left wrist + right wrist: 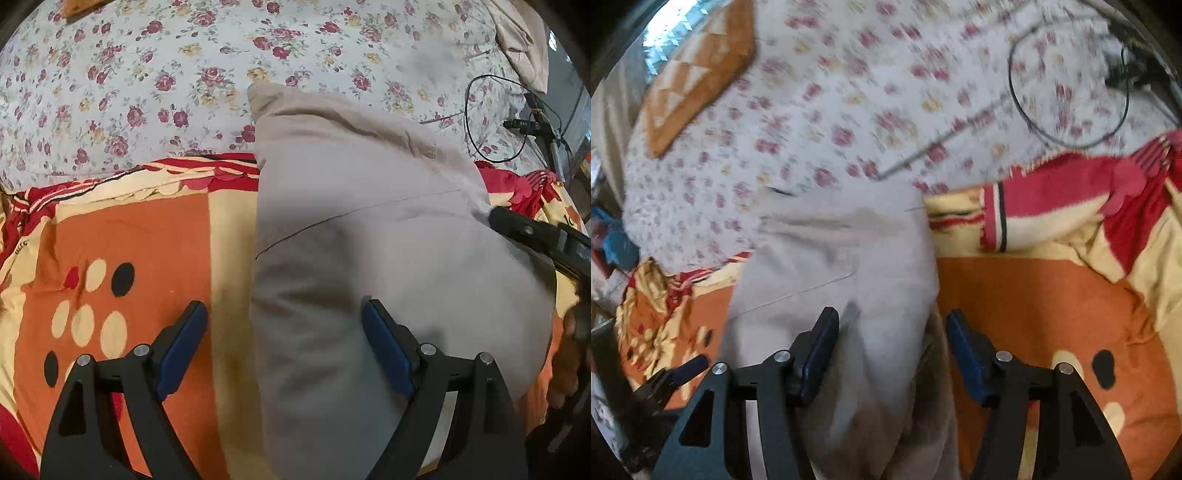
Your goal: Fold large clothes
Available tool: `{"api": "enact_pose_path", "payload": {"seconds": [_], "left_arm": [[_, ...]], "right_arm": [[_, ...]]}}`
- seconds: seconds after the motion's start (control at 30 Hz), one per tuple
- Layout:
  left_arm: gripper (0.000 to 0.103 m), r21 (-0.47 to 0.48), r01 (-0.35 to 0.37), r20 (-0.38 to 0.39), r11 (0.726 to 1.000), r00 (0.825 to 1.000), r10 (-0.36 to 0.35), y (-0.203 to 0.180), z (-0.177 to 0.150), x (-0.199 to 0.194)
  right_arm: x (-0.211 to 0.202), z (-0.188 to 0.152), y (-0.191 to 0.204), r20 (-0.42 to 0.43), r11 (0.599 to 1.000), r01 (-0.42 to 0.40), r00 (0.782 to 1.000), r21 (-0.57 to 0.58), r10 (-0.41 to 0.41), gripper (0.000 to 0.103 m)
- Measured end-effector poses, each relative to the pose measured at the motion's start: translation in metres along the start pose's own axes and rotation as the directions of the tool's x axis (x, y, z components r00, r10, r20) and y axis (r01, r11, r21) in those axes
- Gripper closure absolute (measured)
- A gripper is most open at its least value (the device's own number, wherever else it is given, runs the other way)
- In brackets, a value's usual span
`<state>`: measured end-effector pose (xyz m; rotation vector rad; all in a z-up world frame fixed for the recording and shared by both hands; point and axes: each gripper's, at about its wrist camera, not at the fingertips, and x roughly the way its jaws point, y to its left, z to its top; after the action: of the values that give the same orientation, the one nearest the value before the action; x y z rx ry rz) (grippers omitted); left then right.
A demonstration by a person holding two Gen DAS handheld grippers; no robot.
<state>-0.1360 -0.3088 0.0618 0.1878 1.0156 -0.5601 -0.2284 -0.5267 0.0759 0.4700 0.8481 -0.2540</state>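
Left gripper (282, 314) wide open, grasping nothing; beige garment (369, 240) lies under its right finger, left finger over orange patterned blanket (147, 236). Right gripper (892, 321) also wide open, empty; garment's edge runs between its fingers, stretching ahead. Beyond garment, floral sheet (166, 74). Far right of both tongs, black cable loop (495, 118) on sheet.

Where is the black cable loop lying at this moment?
The black cable loop lies on the floral sheet at the upper right of both views, beyond the beige garment and just above the red blanket edge.
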Motion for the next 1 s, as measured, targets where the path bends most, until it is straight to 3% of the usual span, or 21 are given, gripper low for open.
{"api": "enact_pose_path", "payload": {"seconds": [0.07, 0.17, 0.27, 0.43, 0.53, 0.63, 0.73, 0.8, 0.87, 0.93, 1.0], "left_arm": [[0.016, -0.006, 0.003, 0.001, 1.000, 1.000, -0.003, 0.000, -0.001, 0.001], [0.016, -0.026, 0.046, -0.023, 0.999, 0.999, -0.047, 0.004, 0.003, 0.003], [0.016, -0.073, 0.187, -0.055, 0.980, 0.980, -0.191, 0.018, 0.011, 0.003], [0.014, -0.086, 0.246, -0.067, 0.966, 0.966, -0.251, 0.025, 0.031, 0.017], [0.014, -0.104, 0.319, -0.128, 0.942, 0.935, -0.331, 0.023, 0.037, 0.038], [0.013, -0.145, 0.373, -0.171, 0.916, 0.903, -0.394, 0.022, 0.037, 0.056], [0.014, -0.174, 0.405, -0.156, 0.898, 0.889, -0.431, 0.024, 0.037, 0.058], [0.029, -0.148, 0.430, -0.140, 0.891, 0.882, -0.449, 0.020, 0.037, 0.050], [0.049, -0.105, 0.442, -0.122, 0.891, 0.884, -0.452, 0.017, 0.037, 0.032], [0.055, -0.086, 0.461, -0.110, 0.883, 0.877, -0.469, 0.020, 0.036, 0.009], [0.055, -0.071, 0.476, -0.092, 0.877, 0.872, -0.480, 0.026, 0.032, -0.020]], "right_arm": [[-0.003, -0.005, 0.004, 0.001, 1.000, -0.008, 1.000, -0.008, 0.008, 0.034], [0.027, -0.009, -0.001, -0.093, 1.000, 0.009, 0.996, -0.015, -0.011, 0.025], [0.037, -0.006, -0.023, -0.112, 0.991, -0.099, 0.988, 0.087, 0.108, 0.021], [0.039, 0.009, -0.031, -0.091, 0.970, -0.232, 0.967, 0.068, 0.237, 0.019], [0.064, 0.014, -0.030, -0.180, 0.940, -0.328, 0.923, 0.094, 0.340, 0.016], [0.075, 0.013, -0.030, -0.197, 0.926, -0.361, 0.905, 0.109, 0.376, 0.015], [0.077, 0.010, -0.024, -0.193, 0.916, -0.389, 0.896, 0.098, 0.401, 0.033], [0.073, 0.009, -0.020, -0.174, 0.910, -0.401, 0.894, 0.105, 0.414, 0.053], [0.062, 0.010, -0.015, -0.154, 0.905, -0.411, 0.892, 0.110, 0.425, 0.064], [0.045, 0.010, -0.006, -0.135, 0.896, -0.434, 0.886, 0.098, 0.444, 0.066], [0.024, 0.009, 0.007, -0.120, 0.880, -0.469, 0.872, 0.077, 0.475, 0.066]]}}
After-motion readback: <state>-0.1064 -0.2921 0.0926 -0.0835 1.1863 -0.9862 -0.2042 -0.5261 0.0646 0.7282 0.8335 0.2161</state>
